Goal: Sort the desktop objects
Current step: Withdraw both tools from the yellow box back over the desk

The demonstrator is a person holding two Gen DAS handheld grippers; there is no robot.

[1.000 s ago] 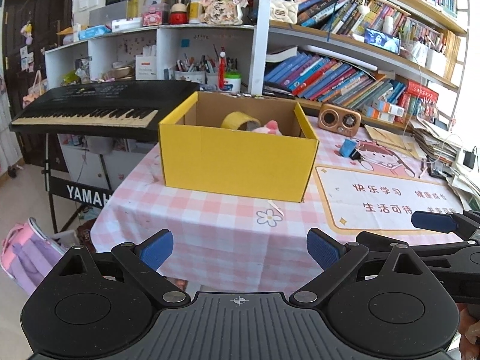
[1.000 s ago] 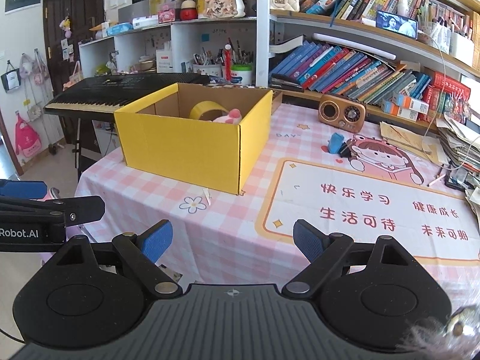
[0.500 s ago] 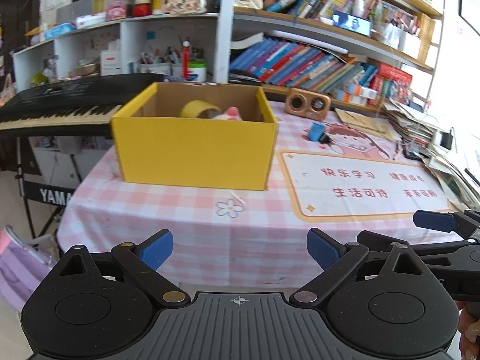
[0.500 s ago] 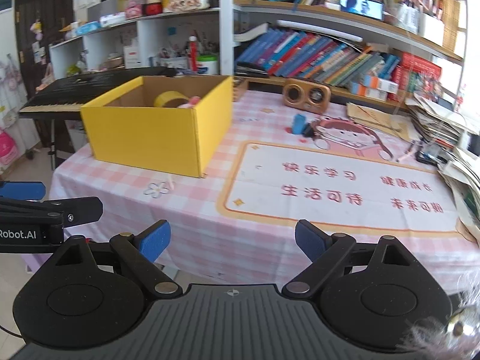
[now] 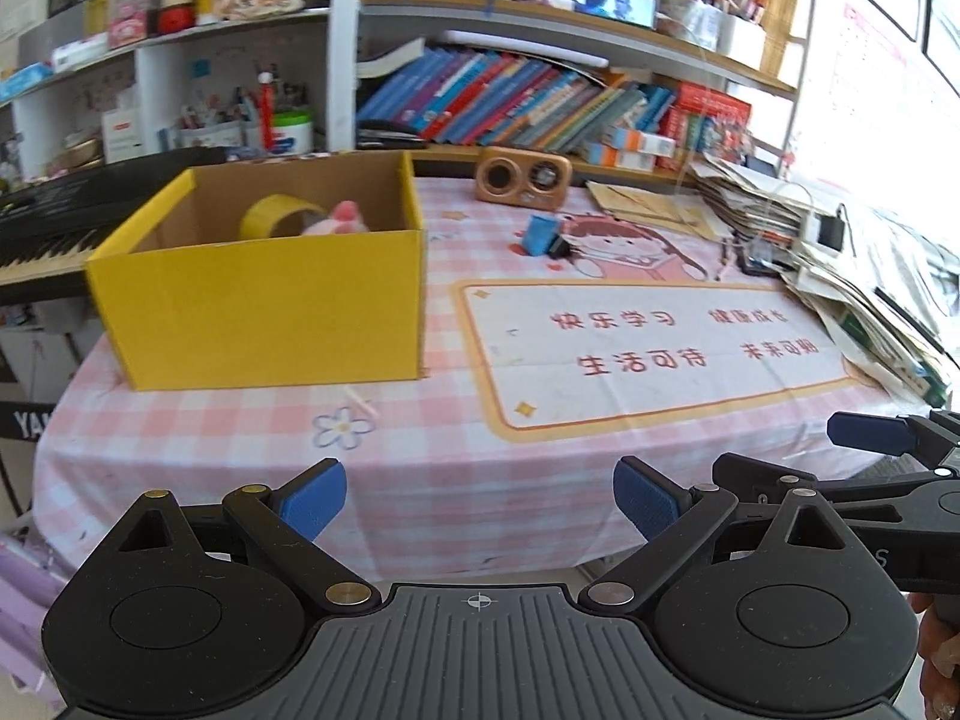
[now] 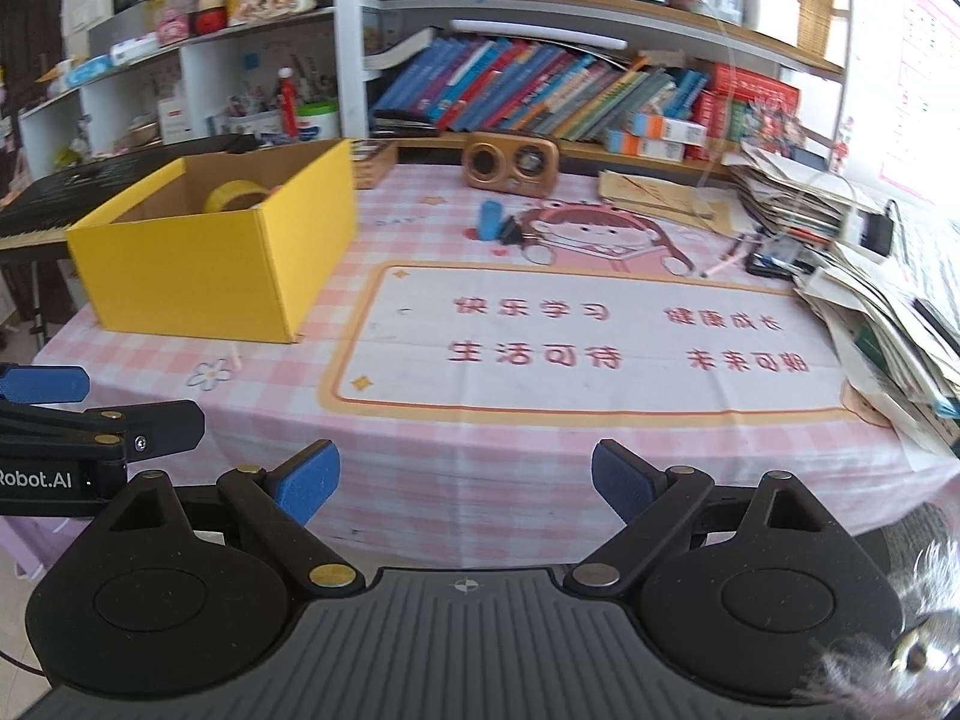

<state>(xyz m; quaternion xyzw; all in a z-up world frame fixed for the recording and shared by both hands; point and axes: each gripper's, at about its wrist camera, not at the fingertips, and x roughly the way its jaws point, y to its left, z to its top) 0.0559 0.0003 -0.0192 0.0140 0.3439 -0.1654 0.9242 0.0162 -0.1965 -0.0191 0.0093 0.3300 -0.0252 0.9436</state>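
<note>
both tongs (image 5: 480, 501) (image 6: 465, 483) agape, yellow box (image 5: 264, 300) ahead

Daylight floods in from your far right; the wall (image 5: 888, 78) there blows out to near white in both views, and the paper stack (image 6: 870, 276) beside it looks washed out. Left side dimmer, the keyboard (image 5: 42, 210) nearly black. Shadows under the yellow box (image 5: 264, 306) are soft and faint. Slight motion blur smears the mat's red lettering (image 6: 534, 354). Fisheye bends the shelves (image 5: 540, 12) and darkens the corners.
</note>
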